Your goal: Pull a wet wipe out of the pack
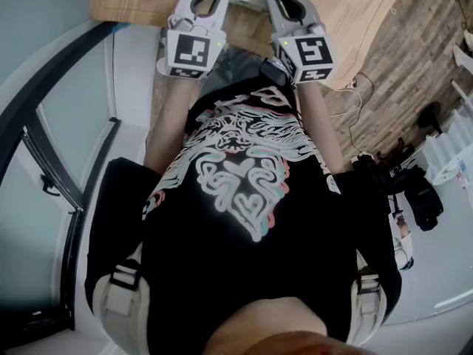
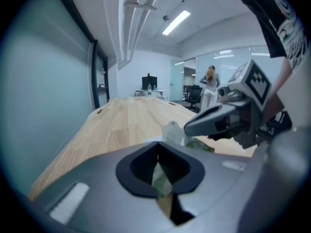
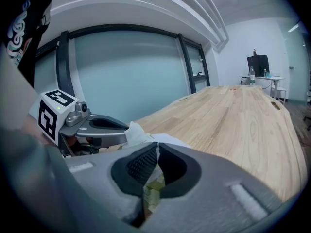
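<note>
The left hand-held gripper (image 2: 156,145) and right hand-held gripper (image 3: 157,146) sit closed, empty; the pack (image 2: 201,145) lies on the table (image 2: 126,120) between their tips — its wipe (image 2: 171,130) looks soft, light; pinch the raised tuft.

No text or number can be read anywhere; the swirling print on the shirt (image 1: 244,176) is illegible

Likely an office: long table (image 2: 131,125), glass walls (image 3: 131,76).
</note>
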The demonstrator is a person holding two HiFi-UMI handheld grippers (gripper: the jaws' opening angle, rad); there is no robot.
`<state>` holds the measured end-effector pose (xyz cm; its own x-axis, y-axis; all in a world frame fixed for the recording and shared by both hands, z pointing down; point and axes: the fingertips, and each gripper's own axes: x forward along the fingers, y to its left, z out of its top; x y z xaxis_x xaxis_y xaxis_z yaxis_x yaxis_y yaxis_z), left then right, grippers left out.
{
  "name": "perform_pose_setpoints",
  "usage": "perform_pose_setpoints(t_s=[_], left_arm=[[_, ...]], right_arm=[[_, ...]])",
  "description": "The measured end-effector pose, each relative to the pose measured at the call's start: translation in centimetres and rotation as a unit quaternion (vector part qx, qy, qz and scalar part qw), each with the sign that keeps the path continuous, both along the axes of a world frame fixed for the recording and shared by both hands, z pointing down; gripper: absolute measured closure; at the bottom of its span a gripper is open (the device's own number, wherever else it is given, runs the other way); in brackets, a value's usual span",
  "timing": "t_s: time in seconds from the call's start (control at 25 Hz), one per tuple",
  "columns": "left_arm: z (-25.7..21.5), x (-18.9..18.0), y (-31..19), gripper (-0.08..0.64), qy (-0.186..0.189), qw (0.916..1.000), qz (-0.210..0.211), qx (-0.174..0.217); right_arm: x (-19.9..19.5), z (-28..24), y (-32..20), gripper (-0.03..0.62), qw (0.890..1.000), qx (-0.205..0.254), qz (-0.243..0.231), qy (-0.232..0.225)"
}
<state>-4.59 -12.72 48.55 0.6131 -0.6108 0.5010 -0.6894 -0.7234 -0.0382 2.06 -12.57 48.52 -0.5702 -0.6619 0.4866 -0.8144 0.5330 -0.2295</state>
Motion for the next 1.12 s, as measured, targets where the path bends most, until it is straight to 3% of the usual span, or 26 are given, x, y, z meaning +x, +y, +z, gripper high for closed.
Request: perform_pose_setpoints(t_s=[1.12], left_arm=[[-0.9, 0.1, 0.7, 0.571, 0.004, 0.9999, 0.017, -0.001]], right_arm=[[0.8, -1.1, 0.6, 0.588, 1.0, 0.008, 0.017, -0.004]])
